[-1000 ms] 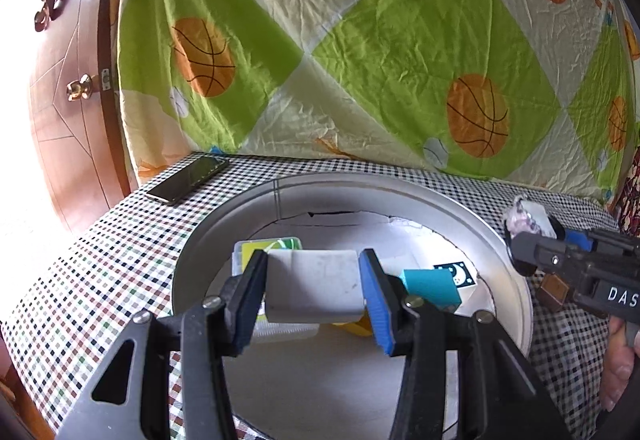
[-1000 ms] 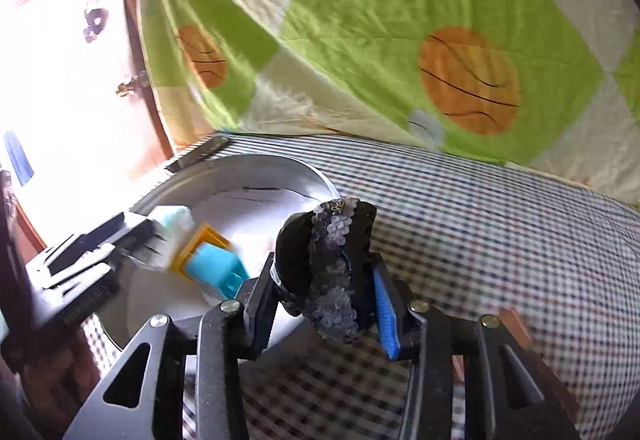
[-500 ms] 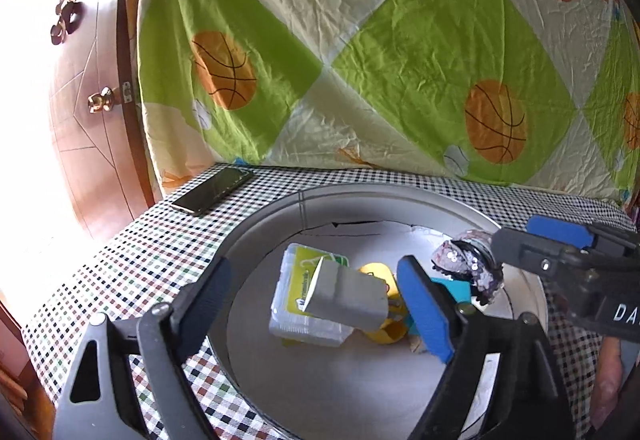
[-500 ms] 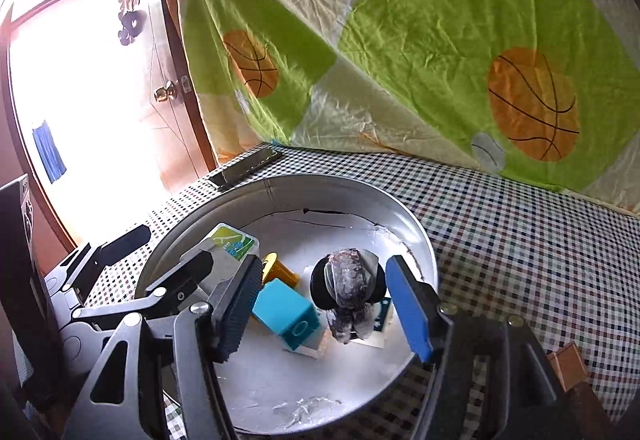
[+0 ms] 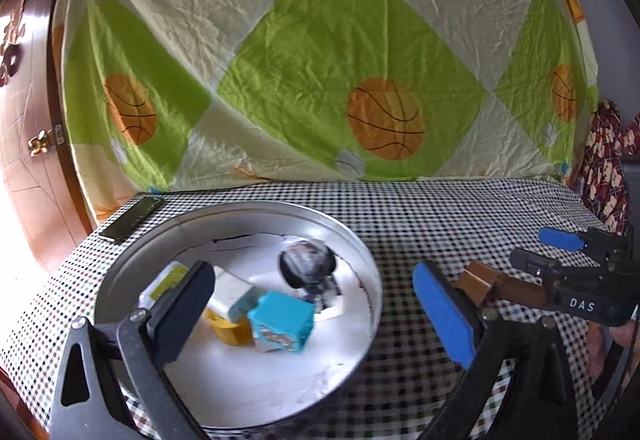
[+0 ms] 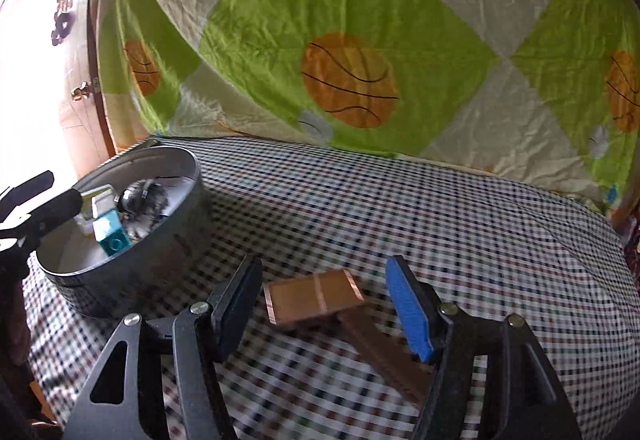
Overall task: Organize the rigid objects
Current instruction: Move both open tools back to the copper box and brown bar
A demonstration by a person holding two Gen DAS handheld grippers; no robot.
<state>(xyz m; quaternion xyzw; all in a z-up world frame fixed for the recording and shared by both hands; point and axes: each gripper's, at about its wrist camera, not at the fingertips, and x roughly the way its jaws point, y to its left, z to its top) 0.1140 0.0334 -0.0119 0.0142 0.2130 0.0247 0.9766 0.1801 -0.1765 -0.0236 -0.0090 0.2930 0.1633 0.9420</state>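
Observation:
A round metal tin point(image 5: 362, 256) point(image 6: 160, 240) on the checked tablecloth holds a white block point(image 5: 230, 290), a blue box point(image 5: 282, 322), a yellow piece point(image 5: 232, 332), a green-and-white pack point(image 5: 166, 280) and a dark sequinned ball point(image 5: 306, 264). My left gripper point(image 5: 320, 316) is open and empty above the tin's right side. My right gripper point(image 6: 324, 308) is open and empty, just above a brown flat brush-like piece point(image 6: 316, 296) lying on the cloth; that piece also shows in the left wrist view point(image 5: 480, 282), right of the tin.
A black phone point(image 5: 132, 218) lies on the cloth behind the tin at the far left. A basketball-print sheet point(image 5: 320, 60) hangs behind the table. A wooden door point(image 5: 24, 144) is at the left. The table's right edge point(image 6: 616, 240) curves away.
My left gripper opened and dropped the white block into the tin, then drew back. My right gripper opened, left the sequinned ball in the tin, and moved right over the brown piece.

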